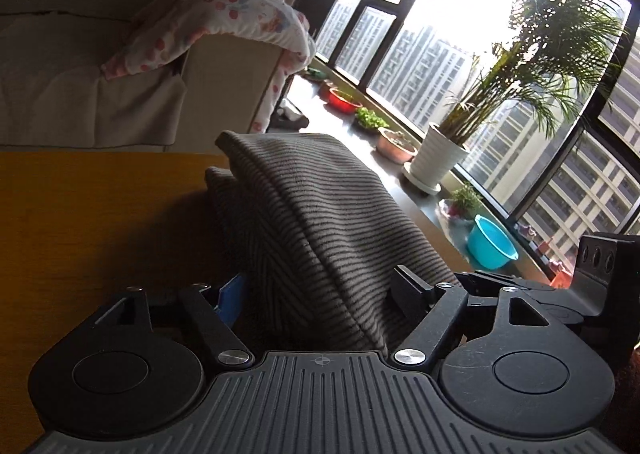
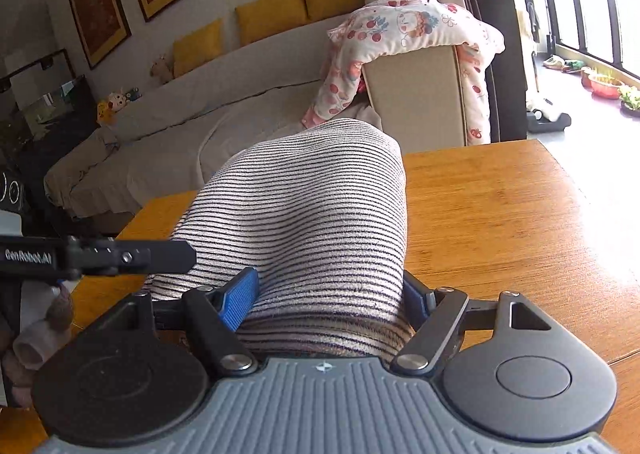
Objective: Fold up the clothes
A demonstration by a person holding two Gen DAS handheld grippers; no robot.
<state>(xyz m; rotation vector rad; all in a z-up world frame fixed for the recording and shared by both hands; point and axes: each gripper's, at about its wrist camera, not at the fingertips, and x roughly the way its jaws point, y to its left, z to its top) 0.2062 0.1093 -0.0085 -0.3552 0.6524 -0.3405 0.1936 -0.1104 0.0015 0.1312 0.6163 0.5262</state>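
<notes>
In the left wrist view, the left gripper [image 1: 320, 294] is clamped on a bunch of the striped garment [image 1: 312, 214], which rises from between its fingers in the lower middle of the frame and humps up toward the centre, over the wooden table [image 1: 100, 214] that fills the left half. The cloth hangs doubled, with a crease running down its middle.

In the right wrist view, the right gripper [image 2: 328, 302] is likewise closed on the same garment [image 2: 312, 206], held in a thick roll between the blue pads [image 2: 240, 298] at lower centre; the cloth arches away toward the middle of the frame above the table [image 2: 500, 234]. The other tool shows at the left edge, close beside.

Judging by this, both ends are lifted with a fold in carriage. To do it well, keep both grips firm and level, hold the two held edges even with each other, and lower the cloth onto the table so the stripes line up and no slack bunches underneath.
</notes>
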